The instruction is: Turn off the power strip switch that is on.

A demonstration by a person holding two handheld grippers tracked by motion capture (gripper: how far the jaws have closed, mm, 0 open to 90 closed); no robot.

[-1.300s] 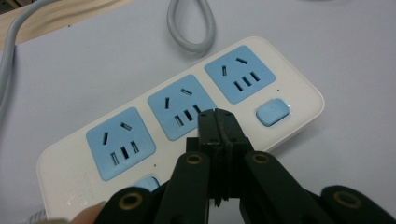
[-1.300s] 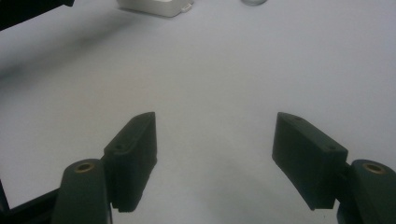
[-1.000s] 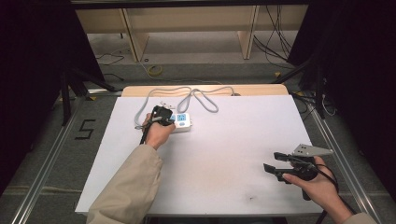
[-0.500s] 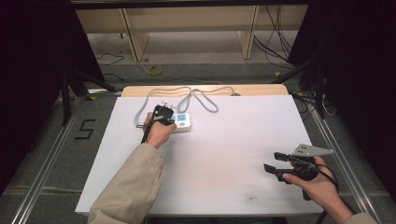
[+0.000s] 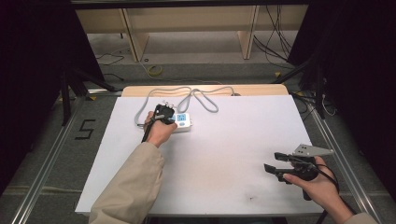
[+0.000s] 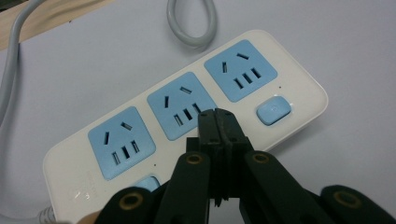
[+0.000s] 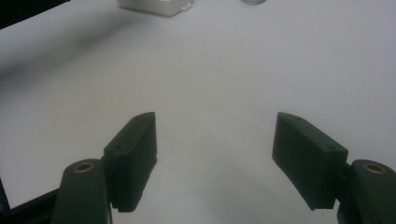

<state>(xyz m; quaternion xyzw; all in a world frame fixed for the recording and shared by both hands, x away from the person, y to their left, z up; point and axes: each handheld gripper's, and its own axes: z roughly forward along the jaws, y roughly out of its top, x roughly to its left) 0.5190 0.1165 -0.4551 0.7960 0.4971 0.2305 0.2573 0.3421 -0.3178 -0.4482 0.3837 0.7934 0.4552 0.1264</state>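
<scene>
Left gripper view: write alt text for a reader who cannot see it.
The left gripper, jaws shut, points at a white power strip with three blue sockets, near its middle socket. A blue button sits at one end, a grey cable loops behind.

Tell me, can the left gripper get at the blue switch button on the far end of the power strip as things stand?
Probably yes. The left gripper, jaws shut, sits over the power strip by the middle socket. The blue button lies just beside the tips, uncovered, and the grey cable loops clear of it.

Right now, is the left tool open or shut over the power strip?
Shut. The left tool has its black jaws pressed together with nothing between them, tips over the power strip's middle blue socket.
</scene>
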